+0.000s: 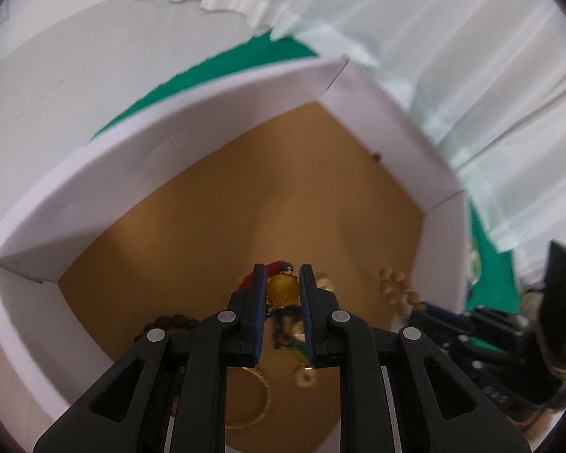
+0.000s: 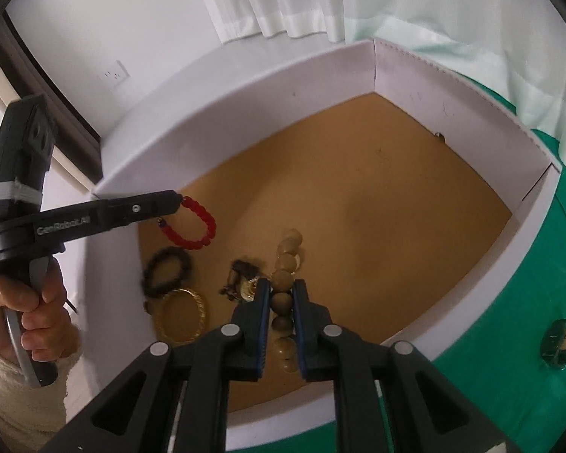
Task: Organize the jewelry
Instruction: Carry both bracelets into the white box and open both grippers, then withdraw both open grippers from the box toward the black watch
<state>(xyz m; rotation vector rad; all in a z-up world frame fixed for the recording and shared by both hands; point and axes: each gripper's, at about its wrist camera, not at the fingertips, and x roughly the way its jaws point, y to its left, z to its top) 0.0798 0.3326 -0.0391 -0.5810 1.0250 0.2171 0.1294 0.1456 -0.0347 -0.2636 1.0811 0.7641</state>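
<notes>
My left gripper point(image 1: 282, 290) pinches the yellow bead point(image 1: 282, 290) of a red bracelet point(image 2: 192, 226), dangling it over the white box point(image 2: 245, 87) for release. My right gripper point(image 2: 282, 302) clamps a tan bead strand point(image 2: 285, 275) near the box's front wall. A dark bracelet point(image 2: 166, 270) and gold bangle point(image 2: 181, 315) lie in its front-left corner.

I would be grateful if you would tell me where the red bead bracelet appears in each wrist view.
Left wrist view: the red bead bracelet peeks out behind the left claw, which grips its yellow bead, low centre.
Right wrist view: the bracelet hangs from the left claw at middle left, over the box floor.
Shared landmark: the white box's far corner.
</notes>
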